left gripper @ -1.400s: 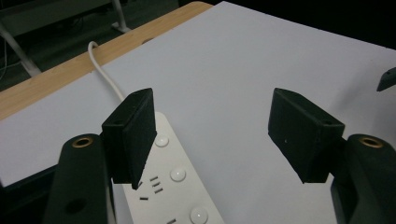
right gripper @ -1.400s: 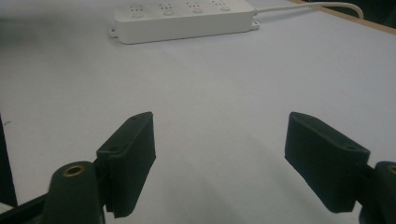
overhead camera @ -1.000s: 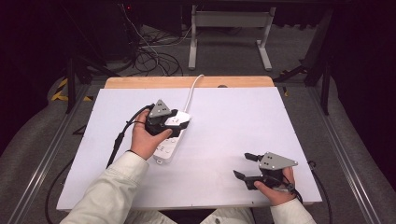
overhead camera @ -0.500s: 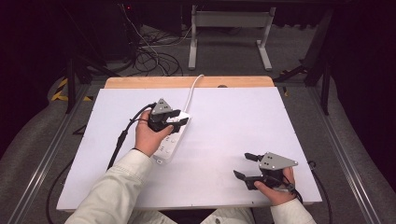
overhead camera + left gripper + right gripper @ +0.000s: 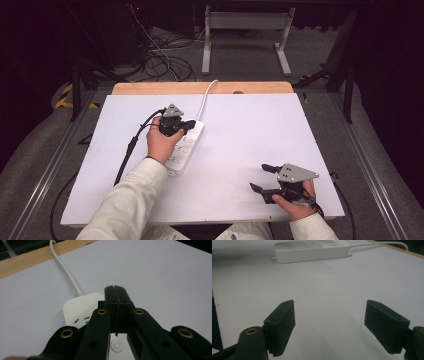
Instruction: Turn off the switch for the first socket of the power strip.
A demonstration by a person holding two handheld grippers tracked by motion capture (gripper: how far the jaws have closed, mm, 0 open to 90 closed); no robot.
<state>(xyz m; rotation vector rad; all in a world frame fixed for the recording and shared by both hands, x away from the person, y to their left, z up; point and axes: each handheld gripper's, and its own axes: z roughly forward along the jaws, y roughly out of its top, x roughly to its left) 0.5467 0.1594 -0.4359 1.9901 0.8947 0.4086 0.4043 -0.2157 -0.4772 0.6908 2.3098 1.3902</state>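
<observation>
Power strip [image 5: 186, 145]: white, several sockets, lying flat at a slant on the left-centre of the white tabletop [image 5: 250, 130], its far end toward the wooden back edge
Cord [image 5: 206, 97]: white, leaves the strip's far end and runs over the back edge of the tabletop
Left gripper [image 5: 186, 124]: held over the strip's far end, tips pointing across it; jaws have just been closing and are now pressed together with nothing between them
Left gripper view: the joined black tips sit above the strip's [image 5: 80, 308] end socket, with a small round button [image 5: 117, 346] showing just beneath them
Right gripper [image 5: 260, 177]: near the front right corner of the tabletop, well apart from the strip; jaws wide apart and empty
Right gripper view: the strip [image 5: 312, 251] lies far off across bare white surface, between and beyond the two black pads [image 5: 283, 325]
Likely step: pressing a switch on the strip with the joined tips, as a judgement
Risk one: nothing steadies the strip, so a slanted push may slide or pivot it on the smooth surface
Risk two: the tips may land beside the button, on a socket opening, and do nothing
Risk three: the trailing gripper cable [image 5: 131, 147] could drag and pull the aim off
</observation>
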